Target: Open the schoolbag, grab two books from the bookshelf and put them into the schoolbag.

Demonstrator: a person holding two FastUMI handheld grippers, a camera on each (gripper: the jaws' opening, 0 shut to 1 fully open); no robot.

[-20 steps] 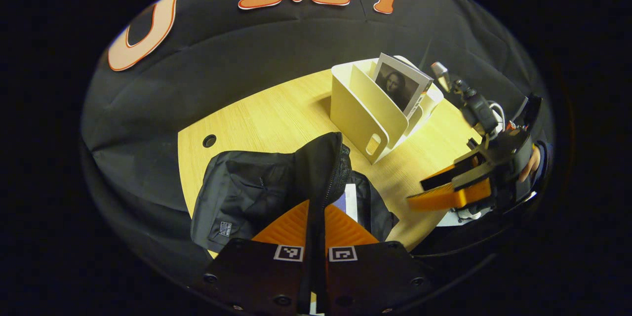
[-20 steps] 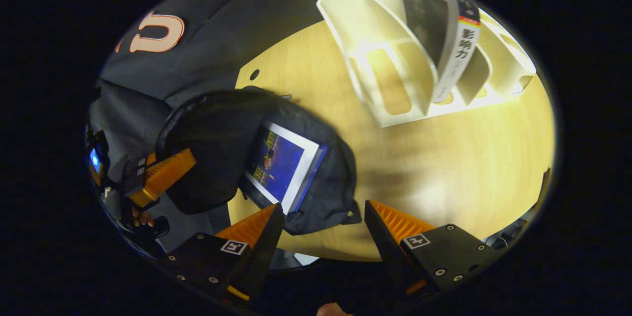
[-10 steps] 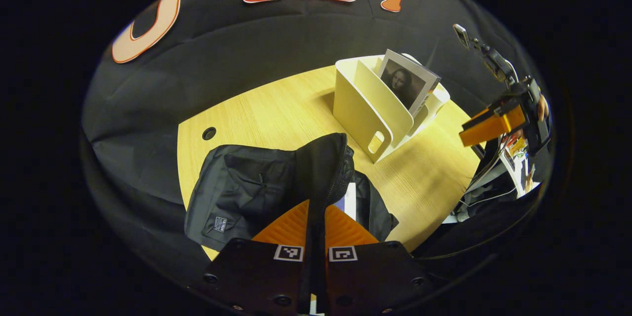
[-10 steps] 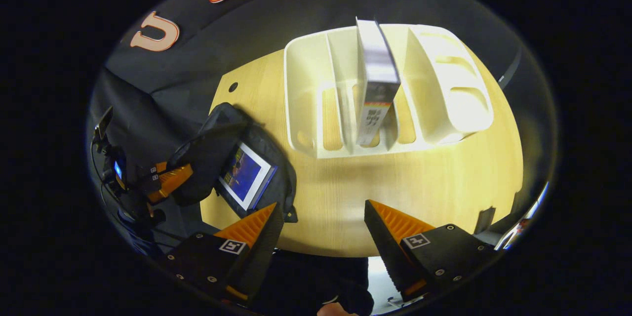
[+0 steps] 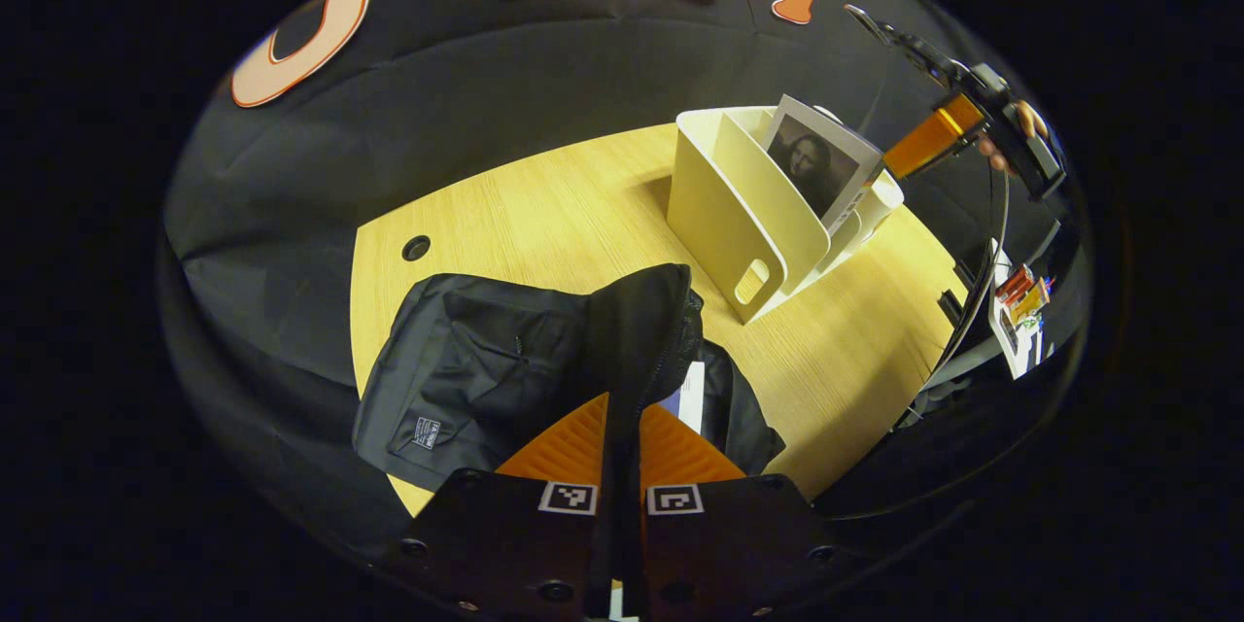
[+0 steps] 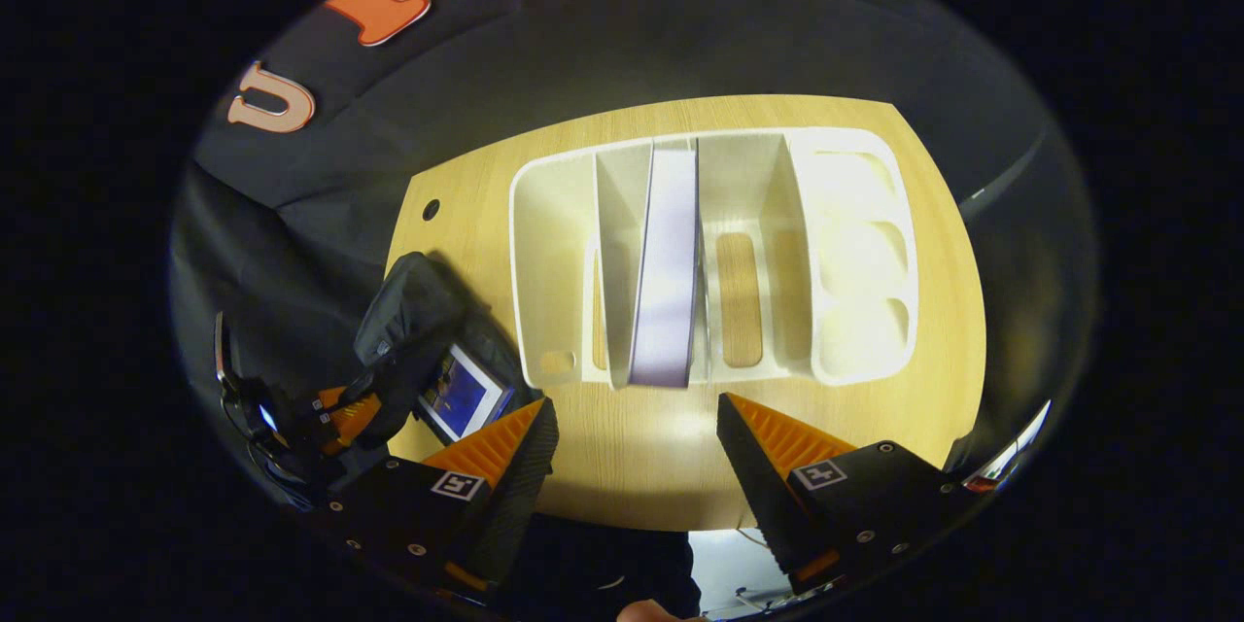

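The black schoolbag (image 5: pixel 466 379) lies on the wooden table, and my left gripper (image 5: pixel 623 403) is shut on its raised flap (image 5: pixel 637 321), holding the bag open. A blue-covered book (image 6: pixel 462 396) sits inside the opening. The white bookshelf (image 5: pixel 724 224) holds one upright book with a portrait cover (image 5: pixel 816 165). In the right gripper view I look straight down on that book's top edge (image 6: pixel 666 272) in the bookshelf (image 6: pixel 855 243). My right gripper (image 6: pixel 634 403) hangs open above the shelf's front, holding nothing. Its orange finger (image 5: pixel 928 138) is level with the book's top.
The wooden table (image 5: pixel 544 214) has a round cable hole (image 5: pixel 416 248) at its far left. Bare wood lies between bag and shelf. The shelf's other slots (image 6: pixel 743 292) hold nothing. Cables and small items (image 5: pixel 1016 296) sit past the table's right edge.
My right gripper has risen from beside the bag to above the bookshelf, now looking down onto the book. The left gripper keeps its hold on the flap, nearly still.
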